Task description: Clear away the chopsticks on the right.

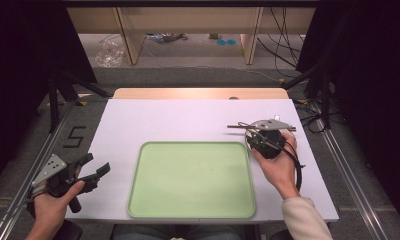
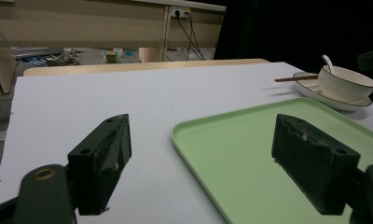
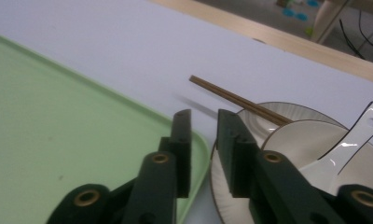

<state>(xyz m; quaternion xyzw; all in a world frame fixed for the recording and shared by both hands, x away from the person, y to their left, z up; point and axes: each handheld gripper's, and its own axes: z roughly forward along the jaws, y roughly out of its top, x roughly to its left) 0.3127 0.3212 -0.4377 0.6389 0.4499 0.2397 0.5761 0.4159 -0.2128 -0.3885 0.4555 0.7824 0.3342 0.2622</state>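
One mark can be read: a dark numeral "5" (image 1: 75, 136), seen in the high view. It stands on the grey floor (image 1: 90, 120) just left of the desk (image 1: 188, 117), beside the desk's far left part. Nothing else in any view carries legible text, labels or brands.

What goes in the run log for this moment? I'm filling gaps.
left gripper: open, off tray | right gripper: narrow gap at plate rim | bowl, spoon, chopsticks on plate | tray bare
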